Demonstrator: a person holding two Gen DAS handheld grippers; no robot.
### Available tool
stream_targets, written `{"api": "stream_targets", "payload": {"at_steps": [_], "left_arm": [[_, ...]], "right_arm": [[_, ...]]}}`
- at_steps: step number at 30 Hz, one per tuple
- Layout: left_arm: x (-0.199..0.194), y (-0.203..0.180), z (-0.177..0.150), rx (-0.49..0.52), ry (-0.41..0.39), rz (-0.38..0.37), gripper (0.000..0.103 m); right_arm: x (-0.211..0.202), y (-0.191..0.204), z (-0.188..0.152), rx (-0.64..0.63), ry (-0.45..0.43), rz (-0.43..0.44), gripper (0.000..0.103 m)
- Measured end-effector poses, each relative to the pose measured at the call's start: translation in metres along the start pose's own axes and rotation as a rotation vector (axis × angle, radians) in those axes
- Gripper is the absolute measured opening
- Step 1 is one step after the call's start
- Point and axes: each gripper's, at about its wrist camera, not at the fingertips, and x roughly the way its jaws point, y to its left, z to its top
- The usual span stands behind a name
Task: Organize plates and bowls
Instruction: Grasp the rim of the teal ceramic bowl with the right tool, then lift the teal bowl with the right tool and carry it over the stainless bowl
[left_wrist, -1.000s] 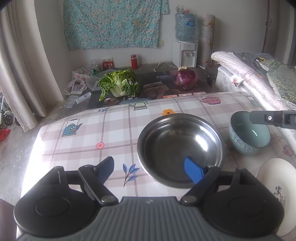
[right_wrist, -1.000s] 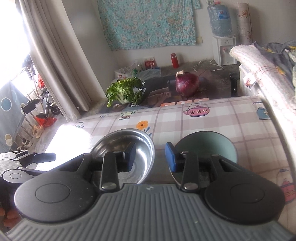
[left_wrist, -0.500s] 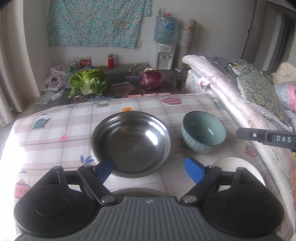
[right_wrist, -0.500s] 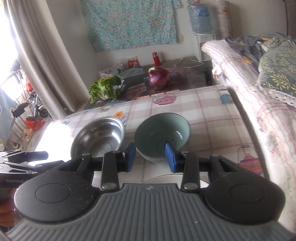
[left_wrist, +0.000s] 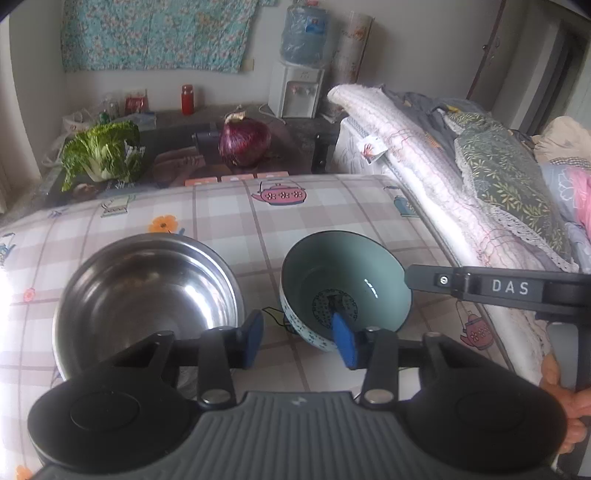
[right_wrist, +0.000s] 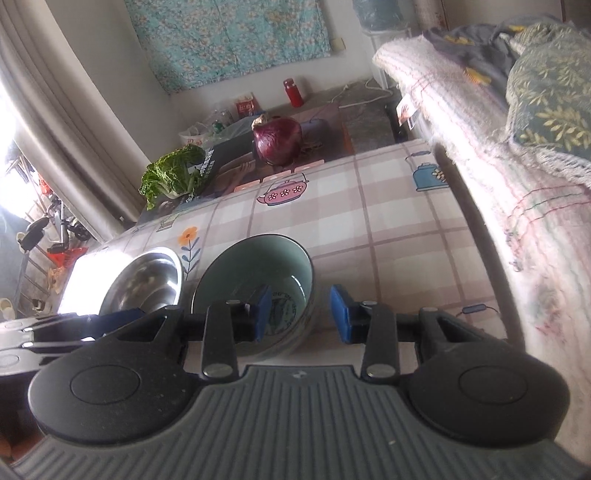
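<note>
While both grippers tilt steeply down over the tabletop (left_wrist: 332, 206), the green bowl (left_wrist: 345, 284) sits between them, upright on the checked cloth at about 3 o'clock of the steel bowl (left_wrist: 147, 295) and just beside it, the two rims apart. The green bowl is pale teal inside with a dark rim, a round dark printed motif at its bottom and a blue-and-white pattern on the outer wall. The steel bowl is bare, shiny and wider.

The left gripper (left_wrist: 297, 343) straddles the green bowl's near-left rim: its right blue pad hangs inside the bowl, its left pad outside over the gap toward the steel bowl. Its jaws have just been closing and now stand narrow, with the rim between them, but neither pad is seen pressing on it.

The right gripper (right_wrist: 301, 312) comes in from the bowl's 3 o'clock side, rolled so the scene leans in its view. Its left pad sits inside the bowl and its right pad outside, over the cloth; the jaws are narrow with the wall between them, and a gap shows on the outer side, so no grip is seen. From the left wrist view its black finger marked DAS reaches to the rim, with the person's fingers (left_wrist: 569, 398) on the handle at the lower right.

Beyond the tabletop's far edge lie a cabbage (left_wrist: 103, 151) at 11 o'clock and a red onion (left_wrist: 243, 142) at 12; folded bedding (left_wrist: 424, 158) runs along the right.
</note>
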Motion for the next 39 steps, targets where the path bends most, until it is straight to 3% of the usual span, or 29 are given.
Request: {"api": "stream_targets", "payload": {"at_steps": [5, 14, 27, 39], "left_arm": [[0.019, 0.000, 0.004, -0.035, 0.040, 0.027, 0.022], [0.029, -0.003, 0.009, -0.058, 0.063, 0.028, 0.015], [0.021, -0.010, -0.004, -0.018, 0.085, -0.008, 0.015], [0.041, -0.024, -0.001, -0.001, 0.112, 0.081, 0.019]], "right_arm": [[0.027, -0.008, 0.007, 0.014, 0.024, 0.021, 0.030], [0.049, -0.017, 0.008, 0.038, 0.051, 0.040, 0.010], [0.032, -0.026, -0.004, 0.022, 0.085, 0.074, 0.011], [0.037, -0.027, -0.006, 0.039, 0.095, 0.077, 0.013]]}}
